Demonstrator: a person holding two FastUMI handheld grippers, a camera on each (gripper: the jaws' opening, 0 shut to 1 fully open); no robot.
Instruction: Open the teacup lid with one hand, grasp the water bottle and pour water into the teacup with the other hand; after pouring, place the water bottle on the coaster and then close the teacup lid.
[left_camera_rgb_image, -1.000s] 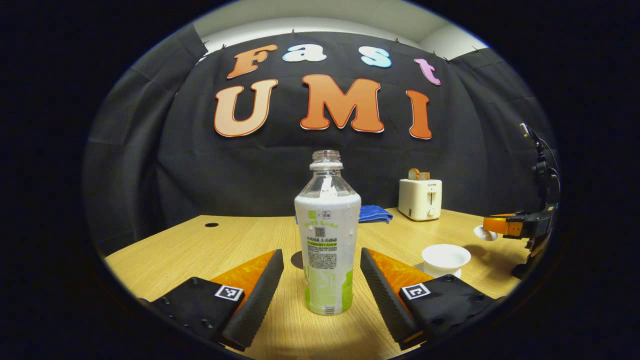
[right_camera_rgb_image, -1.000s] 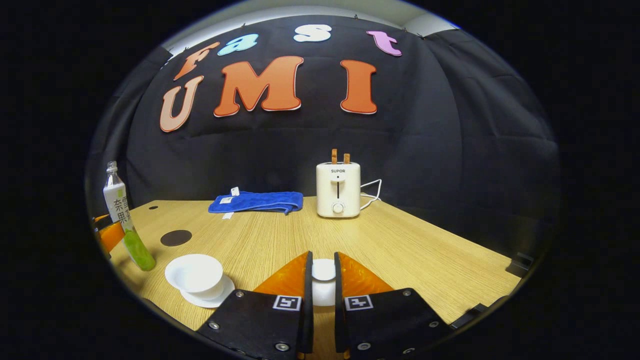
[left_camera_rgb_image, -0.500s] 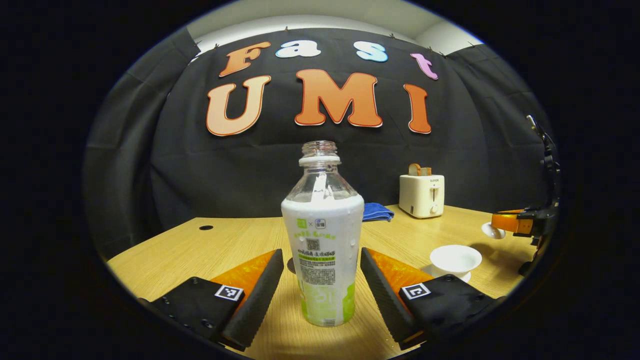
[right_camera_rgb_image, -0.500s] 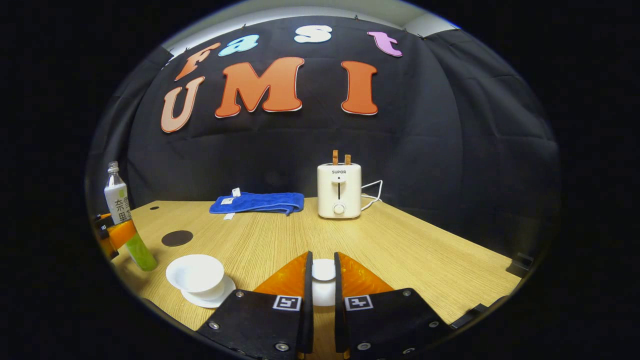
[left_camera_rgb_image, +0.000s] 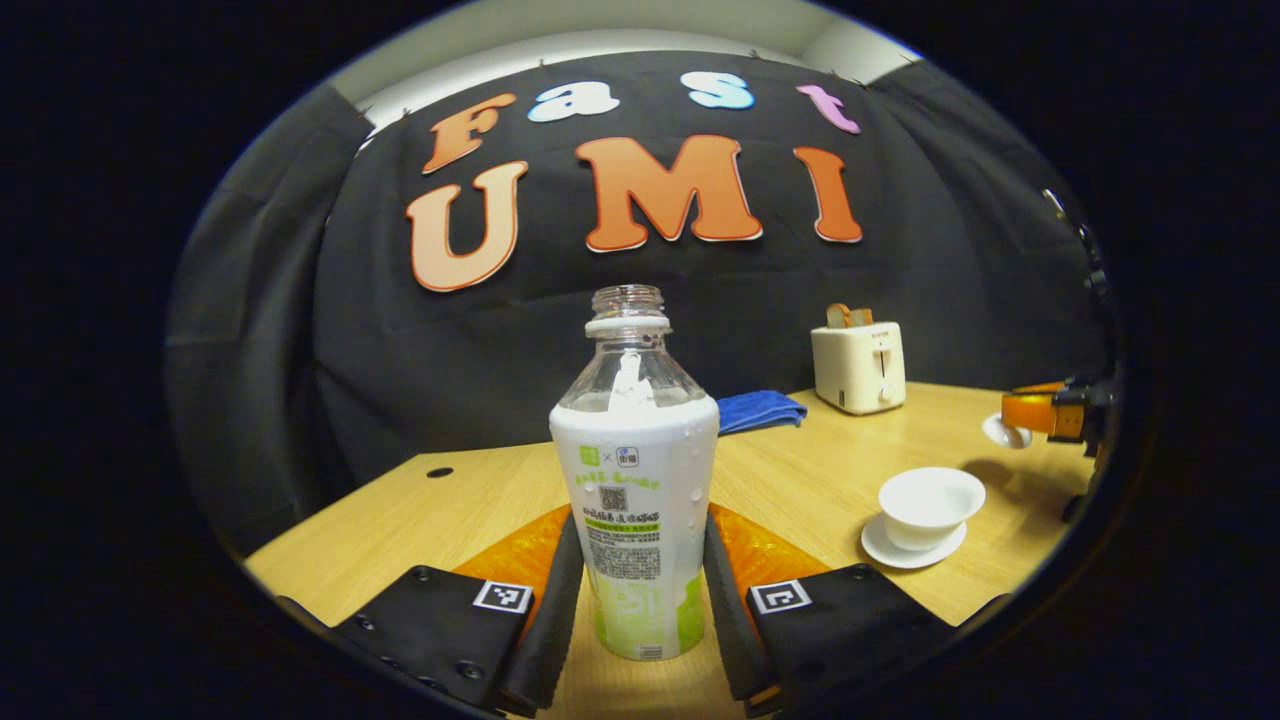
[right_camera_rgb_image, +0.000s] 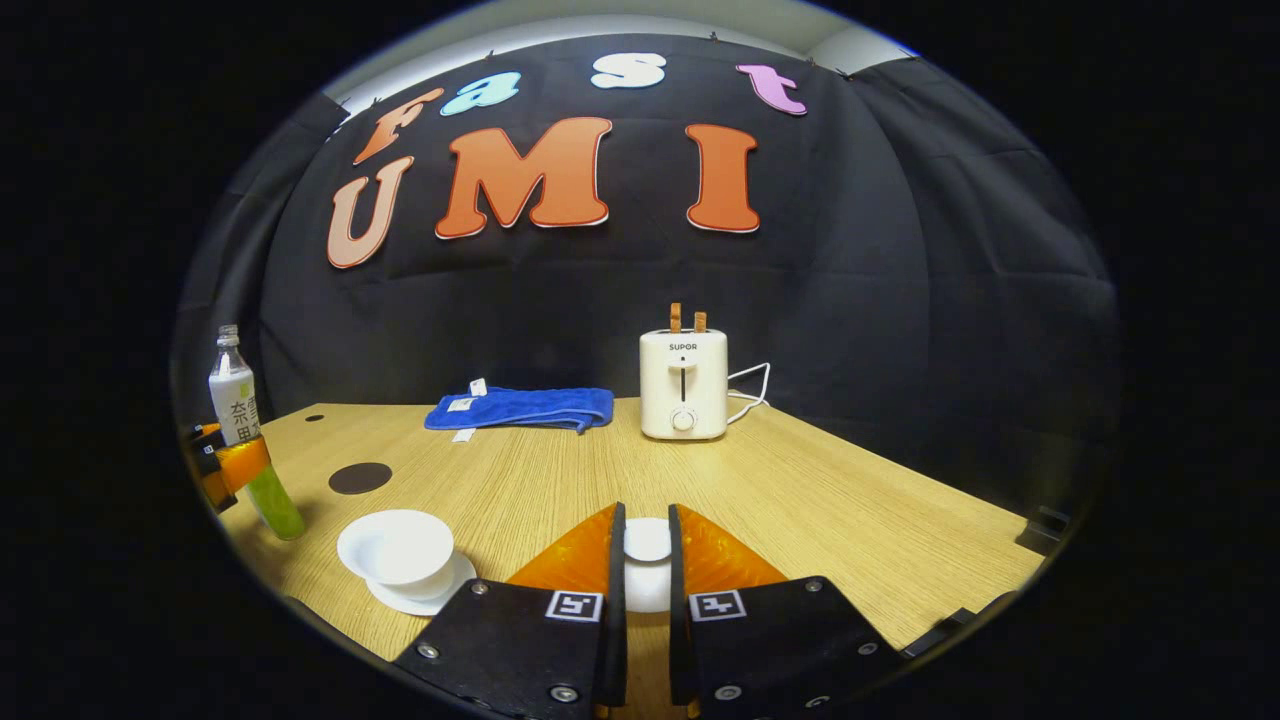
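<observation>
An uncapped water bottle (left_camera_rgb_image: 635, 500) with a white and green label stands between the fingers of my left gripper (left_camera_rgb_image: 640, 525), which is shut on its sides. The same bottle (right_camera_rgb_image: 240, 420) appears at the far left of the right gripper view, with the left gripper (right_camera_rgb_image: 225, 465) around it. The white teacup (left_camera_rgb_image: 930, 498) sits uncovered on its saucer (left_camera_rgb_image: 890, 553), right of the bottle. My right gripper (right_camera_rgb_image: 645, 530) is shut on the white teacup lid (right_camera_rgb_image: 647, 560), held above the table right of the cup (right_camera_rgb_image: 395, 548). A dark round coaster (right_camera_rgb_image: 360, 478) lies behind the cup.
A white toaster (right_camera_rgb_image: 683, 395) with toast in its slots stands at the table's back edge, its cord trailing right. A folded blue towel (right_camera_rgb_image: 520, 408) lies left of it. A small hole (left_camera_rgb_image: 438, 472) marks the wooden tabletop (right_camera_rgb_image: 820, 500) at the far left.
My left gripper moved forward and its fingers shut on the bottle, which stood loose between them before. The left view has tilted. The right gripper with the lid has barely moved.
</observation>
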